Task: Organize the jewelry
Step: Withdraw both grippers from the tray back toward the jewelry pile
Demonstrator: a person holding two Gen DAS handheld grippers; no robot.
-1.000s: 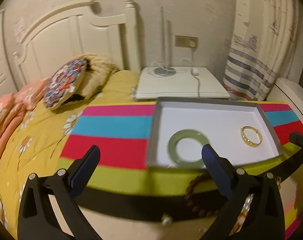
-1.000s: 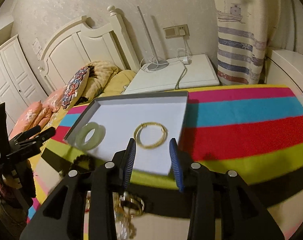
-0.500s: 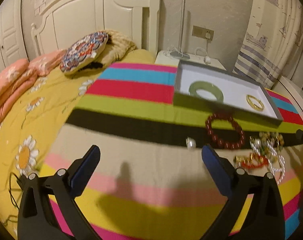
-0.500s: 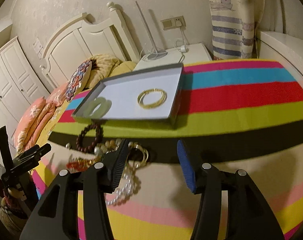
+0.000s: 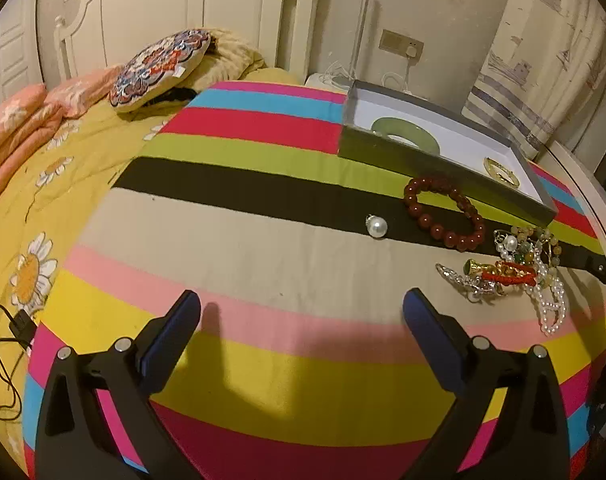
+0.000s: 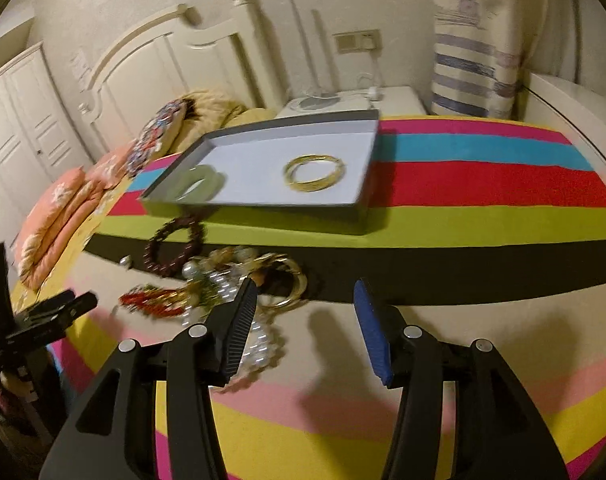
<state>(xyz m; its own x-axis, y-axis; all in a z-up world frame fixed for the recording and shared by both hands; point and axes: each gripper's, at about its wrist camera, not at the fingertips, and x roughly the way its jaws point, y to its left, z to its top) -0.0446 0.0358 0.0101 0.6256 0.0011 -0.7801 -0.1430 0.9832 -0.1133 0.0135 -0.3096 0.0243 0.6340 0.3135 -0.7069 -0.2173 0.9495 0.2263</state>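
Observation:
A grey box [image 5: 443, 162] [image 6: 263, 210] with a white floor holds a green jade bangle [image 5: 403, 130] [image 6: 197, 182] and a gold bangle [image 5: 501, 170] [image 6: 315, 170]. In front of it on the striped cloth lie a dark red bead bracelet [image 5: 443, 212] [image 6: 175, 246], a single pearl [image 5: 377, 226] and a tangled pile of pearl and gold jewelry [image 5: 519, 272] [image 6: 231, 284]. My left gripper [image 5: 301, 314] is open and empty, above the cloth well short of the pearl. My right gripper [image 6: 305, 298] is open and empty, just right of the pile.
A striped cloth [image 5: 263, 248] covers the yellow bedspread [image 5: 63, 168]. A patterned pillow [image 5: 159, 66] and pink quilts [image 5: 19, 120] lie towards the white headboard. A white nightstand [image 6: 359, 100] with a lamp stands behind the box, a striped curtain [image 6: 475, 76] at right.
Both grippers have pulled back from the box towards the near side of the bed. The right gripper's jaws have opened wider. The loose jewelry now lies ahead of both.

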